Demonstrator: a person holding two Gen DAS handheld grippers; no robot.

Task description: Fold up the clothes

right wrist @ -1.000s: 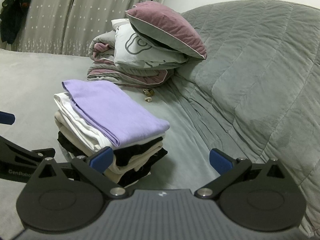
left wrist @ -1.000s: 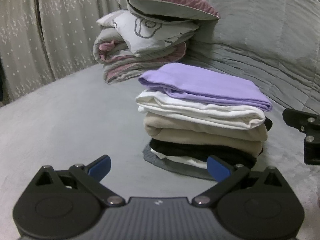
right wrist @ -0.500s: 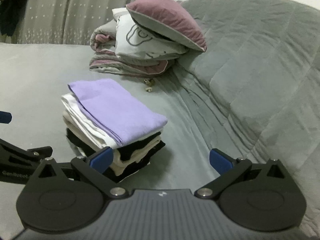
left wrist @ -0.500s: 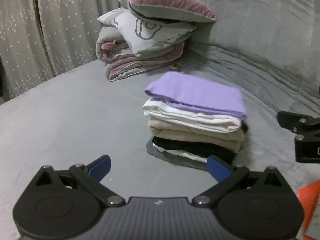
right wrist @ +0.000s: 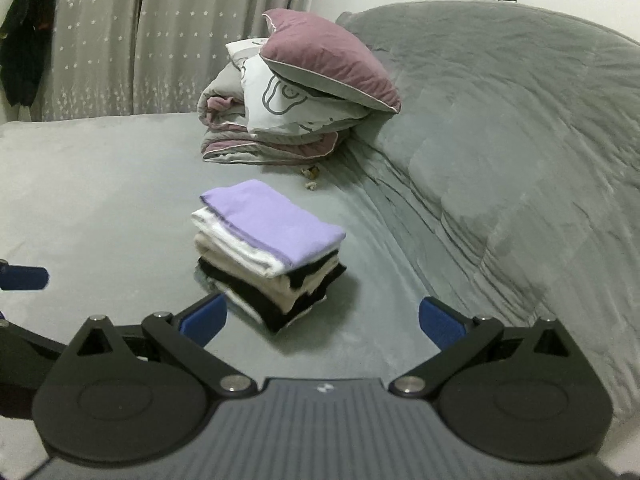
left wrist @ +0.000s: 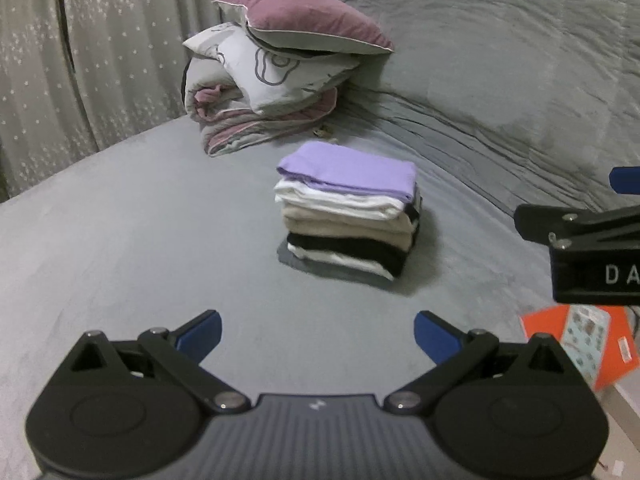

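Left gripper (left wrist: pixel 316 332): nearest in its own view, blue-tipped fingers spread wide, nothing between them, above bare grey bed (left wrist: pixel 140 240).
Right gripper (right wrist: pixel 322 320): likewise spread and empty; its side shows at the right edge of the left view.
Orange packet (left wrist: pixel 580 344): low right in the left view, beyond the bed's edge.
Stack of folded clothes (left wrist: pixel 348 208): mid-bed, well apart from both grippers; lilac piece (right wrist: pixel 276 224) on top, then white, beige, black, white, grey at the base.
Small knotted object (right wrist: pixel 310 178): just behind the stack.
Rolled quilt (right wrist: pixel 260 136): far end, with printed pillow (left wrist: pixel 276 72) and mauve pillow (right wrist: pixel 328 56) on top.
Grey duvet (right wrist: pixel 500 120): heaped at right.
Curtain (right wrist: pixel 180 32): backdrop.
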